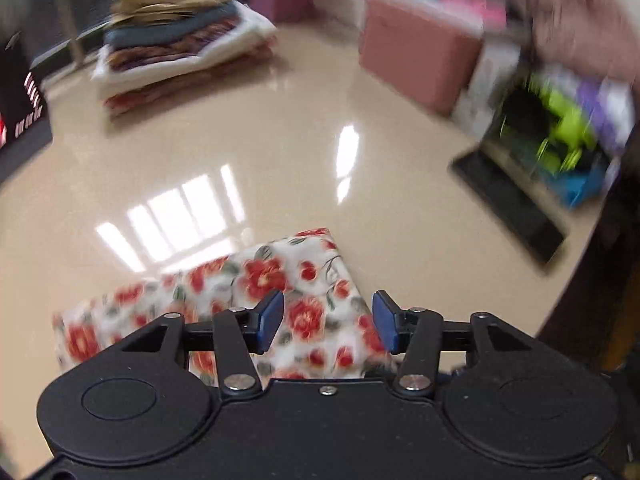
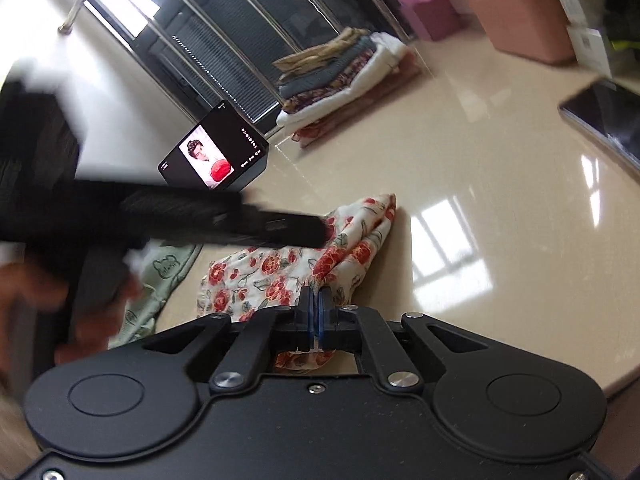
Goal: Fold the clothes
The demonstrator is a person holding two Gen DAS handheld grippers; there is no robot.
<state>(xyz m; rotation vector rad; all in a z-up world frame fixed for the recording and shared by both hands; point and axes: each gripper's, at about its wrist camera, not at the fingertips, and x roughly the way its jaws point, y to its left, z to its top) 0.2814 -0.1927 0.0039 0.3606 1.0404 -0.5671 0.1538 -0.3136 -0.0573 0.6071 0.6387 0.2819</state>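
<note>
The flowery cloth (image 1: 304, 300) lies on the shiny surface (image 1: 280, 152). The left hand-held gripper (image 1: 328, 322) hangs open above it. The right hand-held gripper (image 2: 319, 316) pinches its near edge tight

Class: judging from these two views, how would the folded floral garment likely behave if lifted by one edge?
The floral garment is probably floppy: it drapes in soft wrinkles. It would likely unfold, since the right gripper pinches only one edge. It may slide easily on the glossy table.

Cream table top (image 1: 248, 136) seen as glossy and smooth with window glare mirrored, floral garment (image 1: 308, 280) noted as soft matt printed cloth, left gripper (image 1: 328, 322) body recorded as matt black plastic with bright metal rivets, stacked folded clothes (image 2: 344, 80) noted as matt woven fabrics
</note>
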